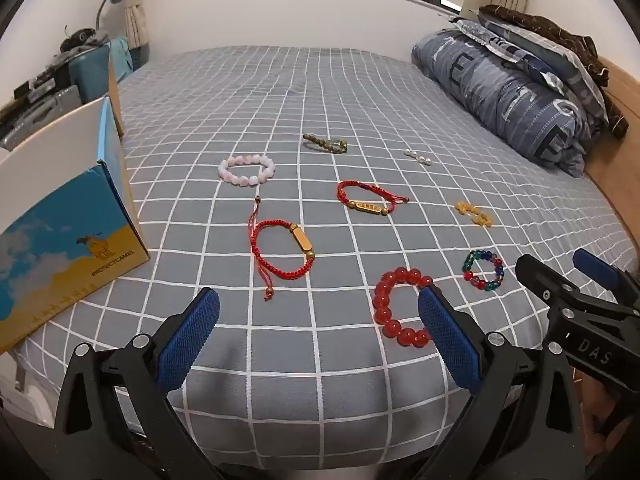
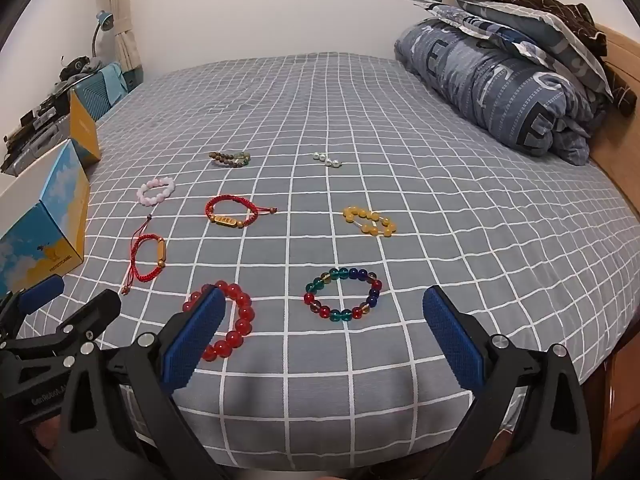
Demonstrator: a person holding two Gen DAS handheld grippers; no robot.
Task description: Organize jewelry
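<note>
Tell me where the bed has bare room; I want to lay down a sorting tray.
Free: the far stretch of bedsheet beyond the brown bead bracelet and pearls, up to the folded quilt; also the right side past the yellow bracelet. Crowded: the middle and near left, toward the box.

8 bracelets [image 1: 282,254] on checked bedsheet [image 1: 320,92]

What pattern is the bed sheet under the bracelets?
Grey bed sheet with a white grid of thin lines, clearest in the right wrist view.
</note>
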